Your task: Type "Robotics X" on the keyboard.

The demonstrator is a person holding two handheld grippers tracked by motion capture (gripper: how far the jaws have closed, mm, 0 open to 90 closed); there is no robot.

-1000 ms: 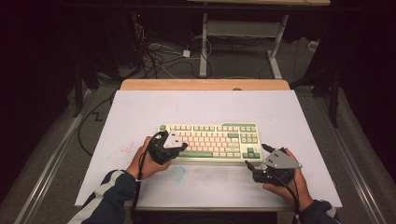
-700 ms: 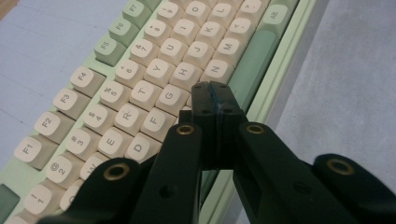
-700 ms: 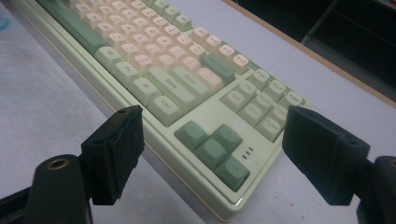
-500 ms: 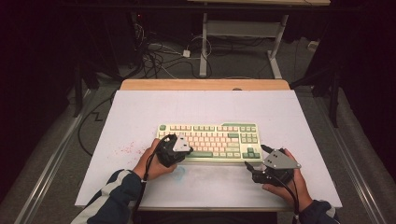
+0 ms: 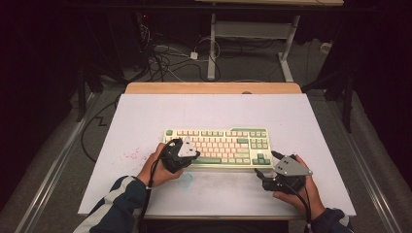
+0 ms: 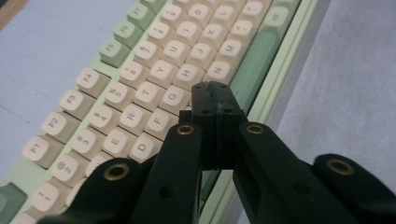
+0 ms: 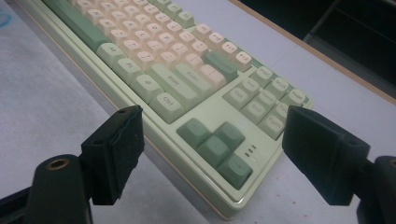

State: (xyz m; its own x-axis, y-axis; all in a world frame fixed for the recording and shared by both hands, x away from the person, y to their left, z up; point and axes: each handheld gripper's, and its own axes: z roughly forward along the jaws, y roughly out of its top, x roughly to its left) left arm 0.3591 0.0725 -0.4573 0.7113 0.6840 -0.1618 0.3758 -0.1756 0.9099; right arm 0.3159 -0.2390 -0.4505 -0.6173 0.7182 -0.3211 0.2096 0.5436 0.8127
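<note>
We see right gripper (image 5: 264, 177) lower right of high view, jaws wide apart, holding nothing, just short of keyboard (image 5: 218, 147) corner. Left gripper (image 6: 215, 100) pads pressed together, empty, tips over letter keys. Keyboard mid-frame on white table (image 5: 145, 116).

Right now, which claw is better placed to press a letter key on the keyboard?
Left. The left claw is shut, its tip over the letter keys of the keyboard near the G, so it can poke one. The right claw is open, off the keyboard's near right corner by the arrow keys.
</note>
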